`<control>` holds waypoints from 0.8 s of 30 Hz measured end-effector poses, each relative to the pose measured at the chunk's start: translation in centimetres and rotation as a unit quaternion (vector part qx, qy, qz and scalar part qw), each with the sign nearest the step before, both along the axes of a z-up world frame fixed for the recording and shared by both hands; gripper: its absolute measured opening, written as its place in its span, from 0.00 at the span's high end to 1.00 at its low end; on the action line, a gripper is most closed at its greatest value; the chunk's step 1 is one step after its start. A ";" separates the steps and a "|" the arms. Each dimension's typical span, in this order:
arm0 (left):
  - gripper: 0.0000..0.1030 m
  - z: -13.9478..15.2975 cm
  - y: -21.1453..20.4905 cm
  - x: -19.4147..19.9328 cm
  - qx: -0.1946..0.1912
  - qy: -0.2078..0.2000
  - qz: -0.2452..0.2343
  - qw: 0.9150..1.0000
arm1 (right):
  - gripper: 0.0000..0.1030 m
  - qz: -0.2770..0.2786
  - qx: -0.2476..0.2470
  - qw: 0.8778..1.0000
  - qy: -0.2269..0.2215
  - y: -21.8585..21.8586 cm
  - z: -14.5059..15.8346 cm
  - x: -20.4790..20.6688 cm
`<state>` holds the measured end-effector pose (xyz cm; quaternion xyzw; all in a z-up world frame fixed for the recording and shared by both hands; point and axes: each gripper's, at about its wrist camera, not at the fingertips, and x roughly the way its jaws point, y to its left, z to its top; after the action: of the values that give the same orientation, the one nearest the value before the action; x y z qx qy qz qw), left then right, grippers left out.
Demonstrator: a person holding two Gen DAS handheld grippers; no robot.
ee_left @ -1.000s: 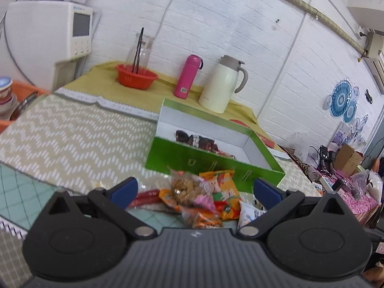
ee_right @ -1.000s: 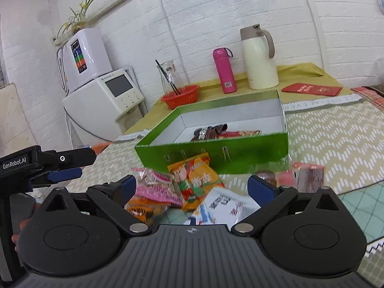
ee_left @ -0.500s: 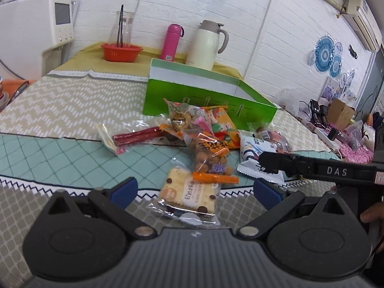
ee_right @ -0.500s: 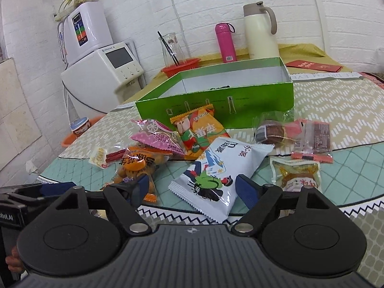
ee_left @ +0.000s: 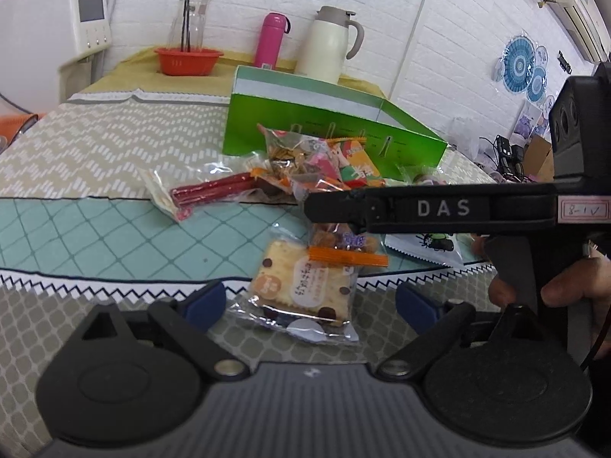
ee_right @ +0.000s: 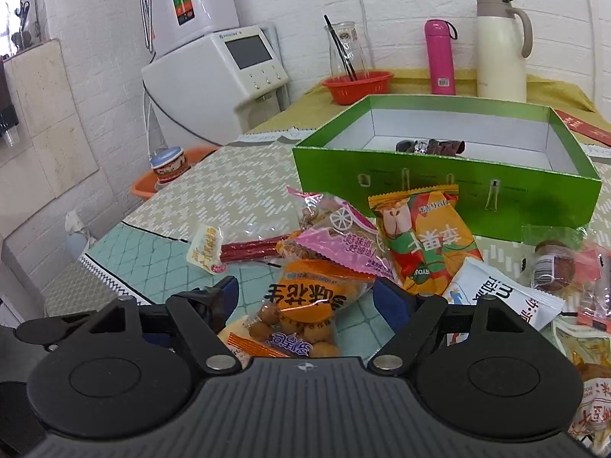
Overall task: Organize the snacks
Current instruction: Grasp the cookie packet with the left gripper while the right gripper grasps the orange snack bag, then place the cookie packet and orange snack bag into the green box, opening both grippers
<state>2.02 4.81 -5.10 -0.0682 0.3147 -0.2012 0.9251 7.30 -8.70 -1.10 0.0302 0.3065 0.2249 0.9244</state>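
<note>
One green box (ee_right: 446, 187) stands open on the patterned tablecloth (ee_left: 88, 152), with a single dark wrapped snack (ee_right: 429, 146) lying inside it against the far wall. In front of the box a loose heap of packets spreads over the table: one red sausage stick pack (ee_right: 244, 250), one pink packet (ee_right: 343, 236), one orange-and-green packet (ee_right: 427, 240), one orange peanut bag (ee_right: 305, 305), one white-and-blue packet (ee_right: 500, 297) and one clear-wrapped cracker packet (ee_left: 305, 290), plus a few more at the right edge that are too cut off to count. The left gripper (ee_left: 311, 303) is closing, its blue pads either side of the cracker packet but not pressing it; the packet lies flat, its long axis running away from the camera. The right gripper (ee_right: 305, 301) stands unclenched astride the peanut bag, which lies lengthwise between the pads, sealed end toward the camera. In the left view the right tool's black arm crosses in front of the heap, hiding its middle. Behind the box stand one pink flask (ee_right: 441, 57), one cream jug (ee_right: 502, 49) and one red basket (ee_right: 357, 86).
</note>
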 end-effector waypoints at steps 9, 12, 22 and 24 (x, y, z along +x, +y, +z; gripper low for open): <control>0.12 0.2 -1.3 1.6 0.036 0.006 -0.013 0.999 | 0.18 0.001 -0.014 1.000 -0.023 -3.2 0.8 -2.5; 0.15 0.0 -2.5 1.6 0.068 -0.005 -0.022 0.997 | 0.19 -0.006 -0.017 0.999 -0.026 -4.1 0.8 -3.2; 0.36 -0.2 -3.8 1.7 0.107 -0.020 -0.025 0.994 | 0.18 -0.013 -0.022 1.000 -0.018 -4.2 -0.2 -3.1; 0.43 -0.2 -3.8 1.6 0.107 -0.024 -0.028 0.994 | 0.16 -0.012 -0.024 0.999 -0.017 -4.1 -0.4 -3.0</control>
<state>3.62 1.05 -5.29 0.0448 0.3140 -0.1938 0.9284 4.29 -12.77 -1.53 0.0079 0.2957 0.2069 0.9326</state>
